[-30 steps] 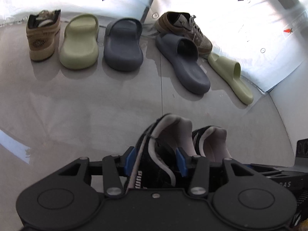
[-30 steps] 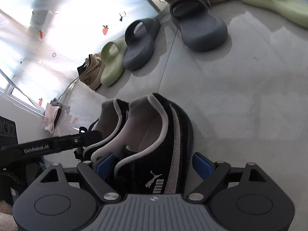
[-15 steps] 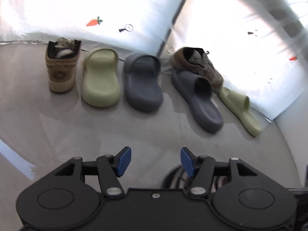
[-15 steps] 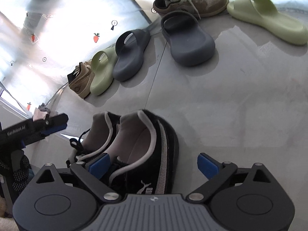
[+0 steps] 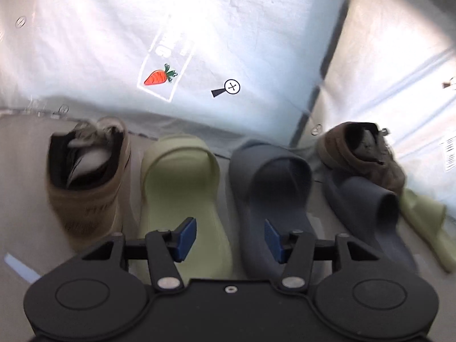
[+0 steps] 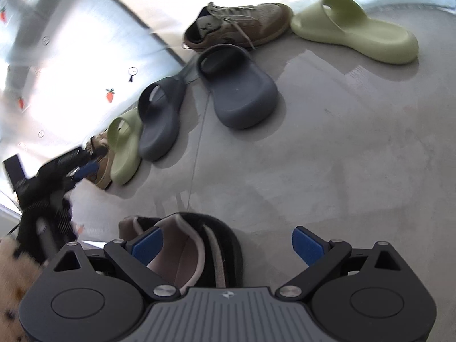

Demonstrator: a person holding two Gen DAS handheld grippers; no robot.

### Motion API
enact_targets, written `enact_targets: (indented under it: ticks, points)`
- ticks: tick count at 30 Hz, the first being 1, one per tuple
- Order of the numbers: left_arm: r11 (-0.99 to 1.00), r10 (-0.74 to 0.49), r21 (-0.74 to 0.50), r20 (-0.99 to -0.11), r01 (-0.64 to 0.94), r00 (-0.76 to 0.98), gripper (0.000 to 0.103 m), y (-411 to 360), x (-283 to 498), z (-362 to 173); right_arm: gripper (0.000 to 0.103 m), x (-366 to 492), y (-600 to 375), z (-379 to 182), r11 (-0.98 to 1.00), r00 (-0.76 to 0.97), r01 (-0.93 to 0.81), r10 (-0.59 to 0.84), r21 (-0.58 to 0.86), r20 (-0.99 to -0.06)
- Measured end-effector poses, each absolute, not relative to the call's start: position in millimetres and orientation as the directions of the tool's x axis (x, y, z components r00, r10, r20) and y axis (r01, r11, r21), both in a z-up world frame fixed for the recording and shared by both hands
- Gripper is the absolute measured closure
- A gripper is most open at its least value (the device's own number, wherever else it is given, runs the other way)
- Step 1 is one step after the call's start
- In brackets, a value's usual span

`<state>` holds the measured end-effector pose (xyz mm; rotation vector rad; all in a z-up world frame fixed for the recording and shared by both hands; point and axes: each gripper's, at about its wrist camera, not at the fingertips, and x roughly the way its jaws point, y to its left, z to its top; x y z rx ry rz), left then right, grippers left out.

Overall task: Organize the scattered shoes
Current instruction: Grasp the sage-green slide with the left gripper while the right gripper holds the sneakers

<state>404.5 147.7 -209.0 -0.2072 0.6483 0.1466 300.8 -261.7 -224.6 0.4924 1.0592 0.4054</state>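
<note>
In the left wrist view a brown sneaker (image 5: 88, 182), a green slide (image 5: 182, 196) and a grey slide (image 5: 273, 199) stand side by side along the white sheet. My left gripper (image 5: 230, 239) hangs open just above the green and grey slides, holding nothing. Further right lie a second grey slide (image 5: 367, 216), a second brown sneaker (image 5: 362, 154) and a second green slide (image 5: 427, 225). In the right wrist view my right gripper (image 6: 228, 246) is open over a black sneaker (image 6: 199, 248), whose heel sits by the left finger. The left gripper (image 6: 77, 168) shows at the left edge.
A white plastic sheet (image 5: 228, 42) with carrot marks backs the row and folds at a corner on the right. The grey floor (image 6: 342, 156) is bare between the black sneaker and the scattered grey slide (image 6: 239, 91), brown sneaker (image 6: 239, 25) and green slide (image 6: 353, 31).
Both grippers let go of the black sneakers and opened. My left gripper moved forward to the row of shoes. My right gripper drew back from the black sneaker.
</note>
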Motion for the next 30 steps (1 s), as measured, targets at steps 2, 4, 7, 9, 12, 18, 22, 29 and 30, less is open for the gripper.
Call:
enact_targets:
  ticks: [2, 4, 7, 9, 12, 18, 22, 29, 30]
  points:
    - [0.964, 0.084, -0.151, -0.609, -0.220, 0.788, 0.051, 151, 429, -215, 0.006, 308, -260, -226, 0.831, 0.436, -0.067, 0.523, 0.553, -0.732]
    - [0.960, 0.074, -0.169, -0.611, -0.221, 0.788, 0.051, 154, 449, -222, 0.006, 314, -258, -226, 0.832, 0.435, -0.057, 0.518, 0.552, -0.736]
    - [0.962, 0.121, -0.119, -0.622, -0.246, 0.773, 0.051, 156, 474, -232, 0.006, 324, -254, -230, 0.829, 0.427, -0.046, 0.521, 0.557, -0.740]
    - [0.958, 0.145, -0.102, -0.633, -0.268, 0.760, 0.064, 161, 486, -240, 0.006, 330, -249, -232, 0.834, 0.414, -0.053, 0.519, 0.549, -0.748]
    - [0.967, 0.139, -0.084, -0.616, -0.240, 0.775, 0.078, 164, 489, -245, 0.006, 335, -240, -236, 0.844, 0.393, -0.071, 0.513, 0.531, -0.763]
    - [0.972, 0.125, -0.079, -0.624, -0.222, 0.771, 0.091, 153, 451, -238, 0.006, 337, -232, -236, 0.836, 0.375, -0.106, 0.535, 0.539, -0.757]
    - [0.967, 0.120, -0.097, -0.640, -0.235, 0.759, 0.091, 146, 391, -233, 0.006, 329, -234, -227, 0.832, 0.397, -0.121, 0.540, 0.541, -0.742]
    - [0.956, 0.143, -0.091, -0.683, -0.278, 0.716, 0.091, 144, 256, -225, 0.006, 309, -240, -207, 0.826, 0.451, -0.139, 0.544, 0.546, -0.708]
    - [0.953, 0.144, -0.097, -0.688, -0.286, 0.711, 0.091, 147, 239, -224, 0.006, 304, -242, -204, 0.826, 0.461, -0.142, 0.542, 0.545, -0.702]
